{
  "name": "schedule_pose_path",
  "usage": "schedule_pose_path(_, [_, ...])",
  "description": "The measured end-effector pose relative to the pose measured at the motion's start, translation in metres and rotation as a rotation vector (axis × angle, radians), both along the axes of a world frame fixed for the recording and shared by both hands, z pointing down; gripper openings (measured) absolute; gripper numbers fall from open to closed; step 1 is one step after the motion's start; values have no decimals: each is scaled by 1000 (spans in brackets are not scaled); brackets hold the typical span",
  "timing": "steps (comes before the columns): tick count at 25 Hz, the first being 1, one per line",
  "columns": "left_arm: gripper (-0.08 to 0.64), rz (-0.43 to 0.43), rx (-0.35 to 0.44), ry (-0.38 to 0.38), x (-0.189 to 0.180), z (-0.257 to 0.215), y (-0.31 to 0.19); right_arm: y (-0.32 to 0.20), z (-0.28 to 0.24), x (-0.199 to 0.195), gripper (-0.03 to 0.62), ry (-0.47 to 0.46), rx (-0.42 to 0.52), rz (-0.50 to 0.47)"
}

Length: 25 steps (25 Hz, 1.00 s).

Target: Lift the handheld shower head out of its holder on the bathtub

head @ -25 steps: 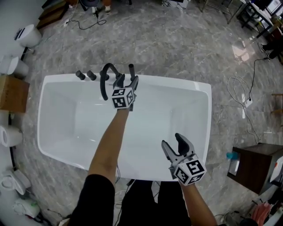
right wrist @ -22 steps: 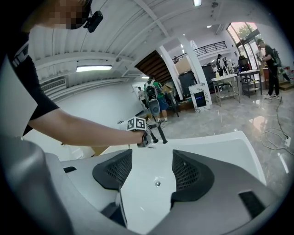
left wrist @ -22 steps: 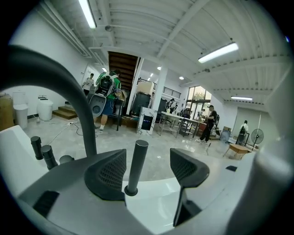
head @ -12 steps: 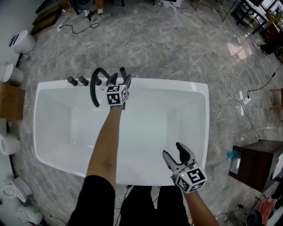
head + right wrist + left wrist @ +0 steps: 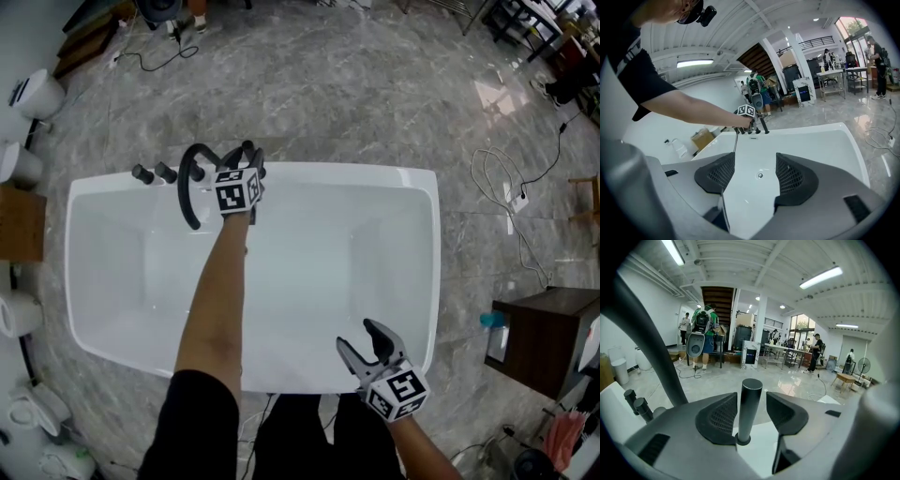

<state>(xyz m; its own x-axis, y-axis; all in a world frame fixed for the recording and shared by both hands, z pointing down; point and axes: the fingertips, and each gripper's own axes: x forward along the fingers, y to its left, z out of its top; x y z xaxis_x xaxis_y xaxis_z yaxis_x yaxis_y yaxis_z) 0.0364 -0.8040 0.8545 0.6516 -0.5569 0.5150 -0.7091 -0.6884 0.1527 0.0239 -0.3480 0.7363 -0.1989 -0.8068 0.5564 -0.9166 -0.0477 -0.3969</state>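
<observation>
The shower head's handle (image 5: 750, 408), a dark upright cylinder, stands in its holder on the far rim of the white bathtub (image 5: 412, 178). From the head view its top (image 5: 247, 147) shows just beyond my left gripper (image 5: 250, 161). My left gripper (image 5: 752, 401) straddles the handle and its jaws have just been closing. The left pad lies close against the handle and a slim gap remains at the right pad. My right gripper (image 5: 361, 339) hovers open over the tub's near rim, with only the tub's inside between its pads (image 5: 794, 176).
A black arched spout (image 5: 187, 187) and two dark knobs (image 5: 142, 174) stand on the rim left of the handle. Toilets (image 5: 37, 94) and a cardboard box (image 5: 19, 225) line the left side. A dark cabinet (image 5: 534, 337) and floor cables (image 5: 502, 187) are at the right.
My left gripper has reached forward and now has the handle between its jaws, which look narrower. My right gripper has sunk toward the tub's near rim.
</observation>
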Motion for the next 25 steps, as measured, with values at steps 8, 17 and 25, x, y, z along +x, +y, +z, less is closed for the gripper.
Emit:
schedule_pose_path(8, [130,36,-34,-62,2,7,-1,21,2,1,241,3,-40,5])
schedule_pose_path(17, [129,62,-18,-58,-1,-28,11,14,-28,18,241,34,3,26])
schedule_pose_path(25, [126,74,41,-50,-9,-111,22,10,-84,4,239,76,45,-36])
